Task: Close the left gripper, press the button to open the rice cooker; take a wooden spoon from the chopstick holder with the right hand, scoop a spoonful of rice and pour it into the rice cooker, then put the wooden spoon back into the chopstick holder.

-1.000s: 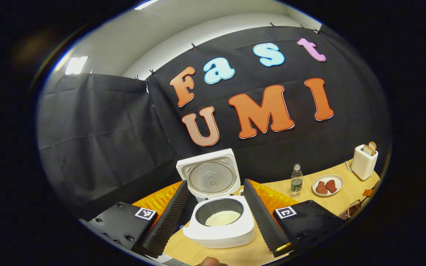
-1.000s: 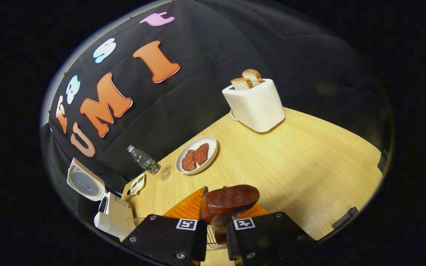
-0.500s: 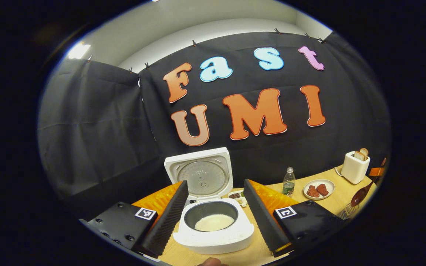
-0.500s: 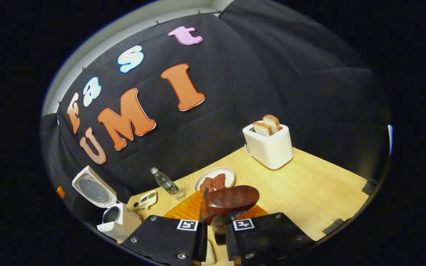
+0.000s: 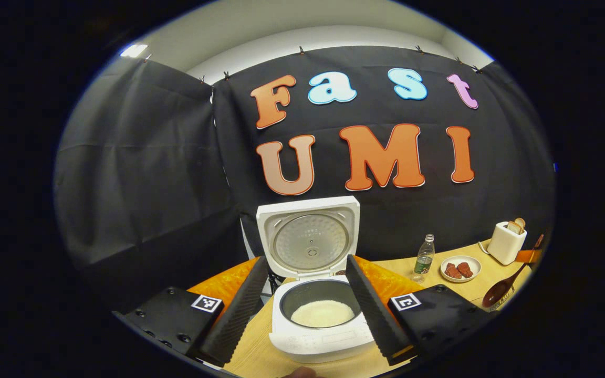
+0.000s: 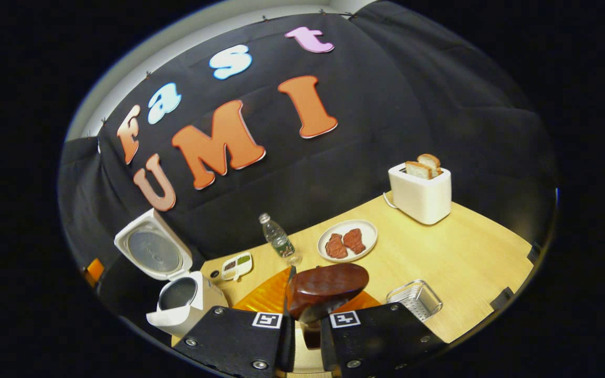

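Spoon [image 6: 327, 286]: wooden, stiff, likely light; bowl lower centre of the right gripper view, handle clamped in the right gripper [image 6: 306, 336]. Take by the handle. Cooker [image 5: 323, 315]: lid up, lower centre. Left gripper [image 5: 308, 310]: spread, empty. Holder [image 6: 414, 299]: lower right.

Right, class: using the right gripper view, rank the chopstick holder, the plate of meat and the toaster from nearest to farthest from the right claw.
1. Chopstick holder: just right of the right claw, nearest.
2. Plate of meat: mid-table, beyond the claw.
3. Toaster: far right, by the wall.
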Available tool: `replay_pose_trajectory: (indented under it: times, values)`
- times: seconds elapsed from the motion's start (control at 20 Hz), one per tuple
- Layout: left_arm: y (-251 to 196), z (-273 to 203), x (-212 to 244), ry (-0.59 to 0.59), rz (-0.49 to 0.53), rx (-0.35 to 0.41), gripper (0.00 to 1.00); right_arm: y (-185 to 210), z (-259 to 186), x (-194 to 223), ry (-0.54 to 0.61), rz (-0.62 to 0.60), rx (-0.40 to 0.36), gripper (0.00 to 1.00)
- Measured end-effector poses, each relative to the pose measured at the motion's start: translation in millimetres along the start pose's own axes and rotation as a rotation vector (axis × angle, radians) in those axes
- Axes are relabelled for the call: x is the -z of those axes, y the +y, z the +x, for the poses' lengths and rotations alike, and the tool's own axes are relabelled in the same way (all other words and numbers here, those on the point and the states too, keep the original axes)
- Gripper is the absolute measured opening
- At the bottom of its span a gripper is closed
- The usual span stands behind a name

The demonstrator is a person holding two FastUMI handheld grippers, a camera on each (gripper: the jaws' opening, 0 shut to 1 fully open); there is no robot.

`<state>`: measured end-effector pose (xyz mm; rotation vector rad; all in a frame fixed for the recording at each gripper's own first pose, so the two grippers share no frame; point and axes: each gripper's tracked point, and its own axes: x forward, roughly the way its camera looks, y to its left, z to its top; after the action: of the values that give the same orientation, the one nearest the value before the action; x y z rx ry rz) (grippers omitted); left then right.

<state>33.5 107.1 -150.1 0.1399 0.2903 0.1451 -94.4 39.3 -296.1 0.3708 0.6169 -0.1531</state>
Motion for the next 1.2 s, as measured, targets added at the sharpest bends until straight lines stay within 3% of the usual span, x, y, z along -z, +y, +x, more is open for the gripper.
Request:
replay_pose_trajectory:
  times: [0.05, 0.15, 0.25, 0.55, 0.8, 1.0, 1.05, 1.2]
  values:
    - [5.5, -1.2, 5.0, 0.01, 0.0, -0.006, 0.96, 9.3, 1.6, 14.2, 0.016, -0.039, -0.012, 0.19]
    - [15.7, -3.5, 12.8, 0.026, 0.004, -0.013, 1.0, 15.4, 12.1, 35.0, 0.025, -0.129, 0.011, 0.18]
    - [26.0, -5.9, 19.7, 0.036, 0.011, -0.019, 0.96, 11.7, 19.3, 43.3, 0.016, -0.21, 0.041, 0.18]
    - [51.6, -6.9, 33.5, 0.064, -0.003, -0.062, 1.0, 6.7, 36.3, 65.7, -0.044, -0.455, 0.097, 0.17]
    - [52.7, -4.5, 39.7, 0.089, 0.011, -0.068, 1.0, 6.5, 40.4, 91.8, -0.062, -0.494, 0.119, 0.17]
    - [50.2, -2.3, 45.2, 0.111, 0.019, -0.059, 0.96, 21.4, 36.8, 113.5, -0.053, -0.435, 0.107, 0.17]
    - [49.7, -2.2, 45.9, 0.116, 0.018, -0.058, 1.0, 26.8, 34.1, 117.7, -0.043, -0.429, 0.104, 0.17]
    - [53.2, -2.8, 54.0, 0.139, 0.008, -0.057, 1.0, 54.2, 32.3, 128.0, -0.001, -0.325, 0.035, 0.17]
